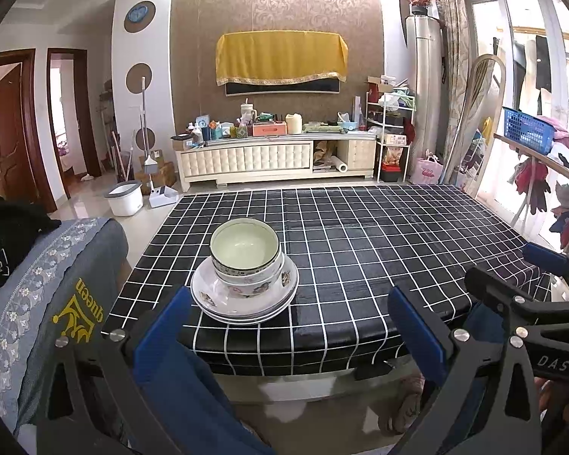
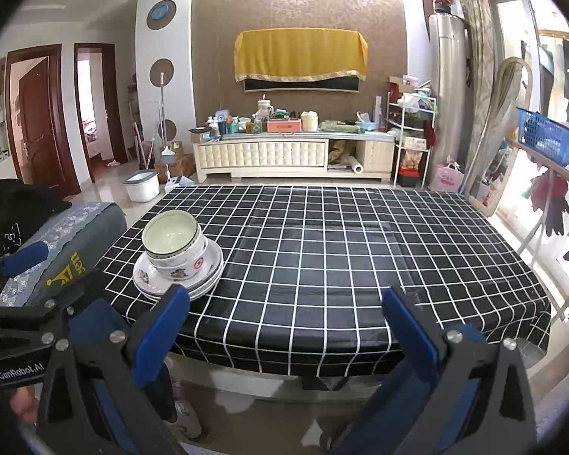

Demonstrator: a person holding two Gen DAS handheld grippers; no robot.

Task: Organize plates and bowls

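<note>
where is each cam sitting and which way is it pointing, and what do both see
Left wrist: rides on the left gripper, held off the near edge of the checked table, looking across it at the stacked bowls on plates; its own open blue fingers and the right gripper show.
Right wrist: rides on the right gripper, further right, facing the same way; its open fingers and the left gripper show.
Shared: the table, the bowls, plates, and TV cabinet.
</note>
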